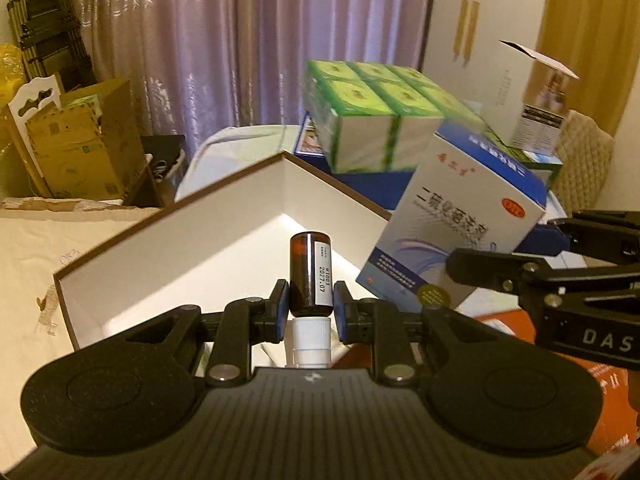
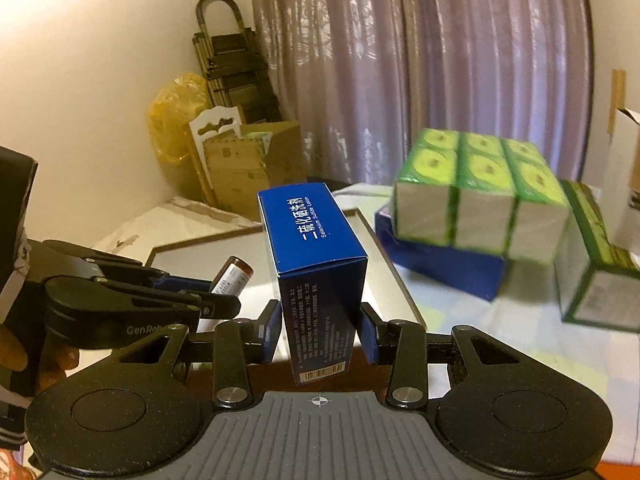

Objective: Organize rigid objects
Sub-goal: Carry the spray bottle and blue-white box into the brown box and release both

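Left wrist: left fingers (image 1: 283, 308) grip brown bottle (image 1: 310, 274); right fingers (image 2: 368, 336) clamp blue carton (image 2: 316, 272)

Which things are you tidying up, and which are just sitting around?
Being tidied:
- brown bottle, held in the left gripper
- blue medicine box, held in the right gripper
- open white box below them

Just sitting around:
- green tissue packs
- cardboard boxes
- folded ladder
- curtain

An amber bottle (image 1: 310, 276) (white cap toward the camera) and a tilted blue-and-white carton (image 1: 452, 216) hang above the open white-lined box (image 1: 180, 252).
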A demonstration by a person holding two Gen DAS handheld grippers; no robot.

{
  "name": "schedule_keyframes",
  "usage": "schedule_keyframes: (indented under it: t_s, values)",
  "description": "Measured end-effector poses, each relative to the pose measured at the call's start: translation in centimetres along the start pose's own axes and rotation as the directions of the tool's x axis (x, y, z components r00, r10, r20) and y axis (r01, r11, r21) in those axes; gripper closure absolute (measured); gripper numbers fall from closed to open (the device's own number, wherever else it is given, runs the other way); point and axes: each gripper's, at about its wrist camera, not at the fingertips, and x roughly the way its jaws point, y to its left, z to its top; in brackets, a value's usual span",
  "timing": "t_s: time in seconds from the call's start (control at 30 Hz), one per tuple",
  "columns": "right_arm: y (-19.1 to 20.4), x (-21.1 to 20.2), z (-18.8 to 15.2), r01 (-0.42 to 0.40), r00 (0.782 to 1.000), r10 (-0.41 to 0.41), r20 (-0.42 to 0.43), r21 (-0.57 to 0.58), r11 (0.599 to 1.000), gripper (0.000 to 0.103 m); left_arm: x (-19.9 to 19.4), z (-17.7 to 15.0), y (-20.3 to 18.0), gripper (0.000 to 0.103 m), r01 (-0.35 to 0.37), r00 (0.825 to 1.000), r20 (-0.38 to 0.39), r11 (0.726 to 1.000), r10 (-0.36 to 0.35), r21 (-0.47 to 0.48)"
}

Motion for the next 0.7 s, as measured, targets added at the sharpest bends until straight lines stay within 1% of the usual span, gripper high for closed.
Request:
schedule_keyframes:
  t_s: [0.13, 0.27, 0.53, 0.7]
  values:
    - [0.1, 2.7, 1.5, -0.003, 1.0, 0.003, -0.004, -0.009, 1.0, 0.066, 1.6, 0.9, 1.2, 0.084, -0.025, 1.0, -0.011, 1.0, 0.024, -0.006]
    - [0.2, 5.8, 2.2, 0.0, 1.0, 0.0, -0.029, -0.012, 1.0, 0.066, 3.7, 1.7, 2.5, 0.084, -0.038, 0.999, -0.038, 0.999, 0.038, -0.011]
    - [-0.4, 11.4, 2.0, 0.002, 0.995, -0.003, -0.105, -0.01, 1.0, 0.066, 8.4, 2.0, 5.1, 0.084, -0.069, 0.992, -0.105, 0.998, 0.067, -0.014]
    - [-1.0, 14.3, 1.9, 0.004, 0.99, -0.004, -0.144, -0.001, 1.0, 0.066, 11.3, 1.9, 6.5, 0.084, -0.087, 0.985, -0.15, 0.996, 0.084, -0.011]
